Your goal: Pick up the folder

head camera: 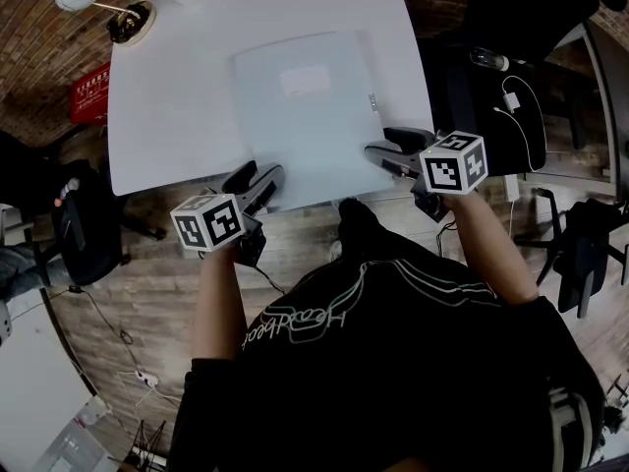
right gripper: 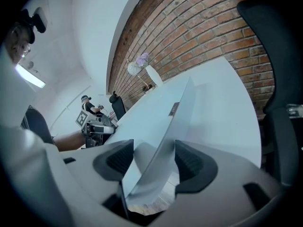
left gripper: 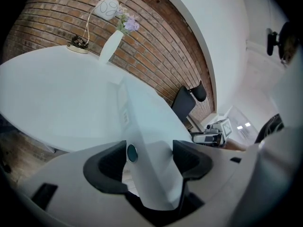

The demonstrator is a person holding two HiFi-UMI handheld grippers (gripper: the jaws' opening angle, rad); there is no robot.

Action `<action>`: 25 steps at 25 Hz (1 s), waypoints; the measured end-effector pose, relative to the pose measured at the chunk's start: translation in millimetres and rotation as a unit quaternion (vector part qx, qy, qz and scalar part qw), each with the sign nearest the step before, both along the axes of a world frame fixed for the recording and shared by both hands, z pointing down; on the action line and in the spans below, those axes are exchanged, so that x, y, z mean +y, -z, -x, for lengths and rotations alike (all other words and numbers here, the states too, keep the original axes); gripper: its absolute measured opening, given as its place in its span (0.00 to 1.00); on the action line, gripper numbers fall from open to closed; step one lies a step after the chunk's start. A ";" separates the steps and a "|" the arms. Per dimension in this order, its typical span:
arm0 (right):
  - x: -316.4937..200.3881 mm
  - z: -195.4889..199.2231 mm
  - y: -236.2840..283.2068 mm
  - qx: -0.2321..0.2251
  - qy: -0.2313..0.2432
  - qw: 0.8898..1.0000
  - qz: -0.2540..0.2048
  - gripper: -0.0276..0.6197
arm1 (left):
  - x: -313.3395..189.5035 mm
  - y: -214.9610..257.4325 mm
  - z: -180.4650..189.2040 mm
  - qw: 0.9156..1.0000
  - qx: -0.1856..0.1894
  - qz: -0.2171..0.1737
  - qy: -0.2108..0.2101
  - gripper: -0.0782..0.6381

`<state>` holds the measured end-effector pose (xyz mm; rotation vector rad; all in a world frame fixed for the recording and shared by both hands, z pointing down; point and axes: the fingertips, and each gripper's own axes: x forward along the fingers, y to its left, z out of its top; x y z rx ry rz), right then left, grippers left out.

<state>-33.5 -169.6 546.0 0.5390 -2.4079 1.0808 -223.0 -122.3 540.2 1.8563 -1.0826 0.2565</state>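
Observation:
A pale blue-white folder [head camera: 305, 106] lies over the near half of the white table [head camera: 167, 96], and its near edge overhangs the table's front edge. My left gripper [head camera: 263, 180] is shut on the folder's near left corner. In the left gripper view the folder [left gripper: 151, 126] fills the gap between both pads and rises clear of the tabletop. My right gripper [head camera: 388, 150] is shut on the near right corner. In the right gripper view the folder [right gripper: 158, 122] runs tilted between the pads.
A white vase with flowers [left gripper: 112, 41] and a desk lamp [left gripper: 106, 7] stand at the table's far left corner, against a brick wall. A black office chair [head camera: 472, 96] with a white cable stands right of the table, and another chair [head camera: 88, 234] stands to the left.

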 end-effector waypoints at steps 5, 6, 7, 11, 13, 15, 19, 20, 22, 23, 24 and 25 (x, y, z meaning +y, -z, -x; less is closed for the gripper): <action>25.7 -7.5 4.8 -0.020 0.015 1.000 0.015 0.43 | 18.6 -0.1 -2.8 1.000 0.012 0.003 -0.019 0.54; 29.9 -9.8 5.6 -0.025 0.014 0.999 0.020 0.44 | 21.8 0.2 -2.4 1.000 0.024 0.004 -0.017 0.55; 33.9 -11.6 6.4 -0.031 0.012 0.999 0.026 0.44 | 24.7 0.5 -2.2 0.999 0.037 0.005 -0.015 0.56; 52.6 -16.6 4.9 -0.046 0.010 0.997 0.054 0.46 | 36.6 -3.0 -5.3 0.998 0.063 0.015 -0.020 0.60; 56.6 -20.0 -1.5 -0.047 0.001 0.997 0.067 0.46 | 39.7 -6.3 -7.6 0.997 0.068 0.022 -0.025 0.60; 57.7 -21.2 -7.9 -0.055 -0.009 0.995 0.086 0.46 | 41.6 -8.0 -11.1 0.996 0.078 0.029 -0.031 0.61; 59.7 -15.1 -16.3 -0.070 -0.006 0.991 0.115 0.47 | 43.5 -13.6 -16.2 0.995 0.084 0.038 -0.039 0.61; 59.8 -12.7 -17.1 -0.073 -0.002 0.990 0.119 0.47 | 43.4 -14.4 -16.7 0.995 0.085 0.039 -0.040 0.61; 59.4 -9.1 -17.7 -0.077 0.005 0.989 0.125 0.48 | 42.9 -15.3 -17.5 0.994 0.089 0.039 -0.041 0.61; 59.2 -8.4 -18.1 -0.079 0.008 0.989 0.127 0.48 | 42.8 -15.7 -18.0 0.994 0.092 0.039 -0.043 0.61; 58.9 -8.3 -18.6 -0.079 0.010 0.988 0.129 0.48 | 42.7 -16.1 -18.7 0.994 0.094 0.039 -0.045 0.61; 58.8 -8.3 -19.3 -0.079 0.013 0.988 0.130 0.48 | 42.8 -16.4 -19.8 0.993 0.097 0.039 -0.049 0.61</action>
